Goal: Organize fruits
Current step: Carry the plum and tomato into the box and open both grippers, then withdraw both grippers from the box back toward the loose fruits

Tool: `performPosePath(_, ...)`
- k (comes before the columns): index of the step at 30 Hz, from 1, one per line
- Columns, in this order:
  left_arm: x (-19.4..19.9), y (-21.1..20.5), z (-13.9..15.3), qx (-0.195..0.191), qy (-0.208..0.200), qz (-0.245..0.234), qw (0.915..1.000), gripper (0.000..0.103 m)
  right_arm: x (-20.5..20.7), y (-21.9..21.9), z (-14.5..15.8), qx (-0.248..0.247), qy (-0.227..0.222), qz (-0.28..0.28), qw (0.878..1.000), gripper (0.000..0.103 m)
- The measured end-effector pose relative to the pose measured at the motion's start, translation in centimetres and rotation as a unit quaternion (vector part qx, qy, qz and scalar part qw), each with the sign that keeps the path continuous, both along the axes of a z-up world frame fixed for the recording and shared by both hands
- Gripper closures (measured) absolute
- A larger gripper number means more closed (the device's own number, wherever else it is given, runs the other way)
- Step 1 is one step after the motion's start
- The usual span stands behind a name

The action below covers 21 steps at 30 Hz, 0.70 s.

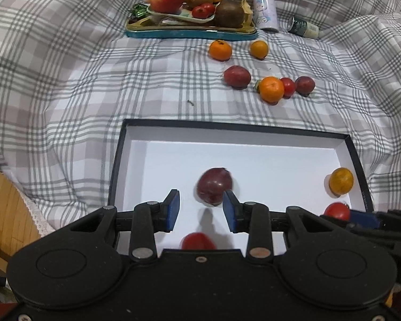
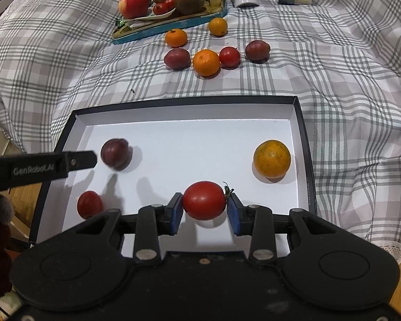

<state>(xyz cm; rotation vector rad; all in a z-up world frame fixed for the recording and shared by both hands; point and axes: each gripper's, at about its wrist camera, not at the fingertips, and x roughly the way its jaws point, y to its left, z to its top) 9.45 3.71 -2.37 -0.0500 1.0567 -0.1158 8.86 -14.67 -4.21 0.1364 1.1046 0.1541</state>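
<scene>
A black box with a white floor (image 1: 254, 157) (image 2: 189, 133) lies on the checked cloth. My left gripper (image 1: 201, 211) is open over it; a blurred dark plum (image 1: 214, 186) (image 2: 116, 153) lies just past its fingertips, free of them. A red tomato (image 1: 197, 240) (image 2: 89, 203) lies below it. My right gripper (image 2: 203, 208) is shut on a red tomato (image 2: 203, 200) (image 1: 336, 211) low over the box floor. An orange fruit (image 2: 272, 158) (image 1: 341, 181) sits at the box's right side.
Loose plums, oranges and a tomato (image 2: 205, 61) (image 1: 271, 88) lie on the cloth beyond the box. A teal tray (image 1: 189, 30) (image 2: 168, 25) at the back holds an apple, kiwis, an orange and tomatoes. A white can (image 1: 264, 2) and small bottle (image 1: 303, 26) lie beside it.
</scene>
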Motion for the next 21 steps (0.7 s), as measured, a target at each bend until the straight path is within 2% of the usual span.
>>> performPosePath(13, -1.3, -0.1, -0.4, -0.004, 0.022, -0.01, 0.9997, 0.058, -0.2, -0.2, 0.5, 0.007, -0.014, -0.007, 1.0, 0.065)
performPosePath(21, -1.7, -0.6, -0.3, -0.004, 0.023, -0.016, 0.9996, 0.058, 0.2, -2.4, 1.0, -0.004, -0.024, -0.053, 0.998, 0.065)
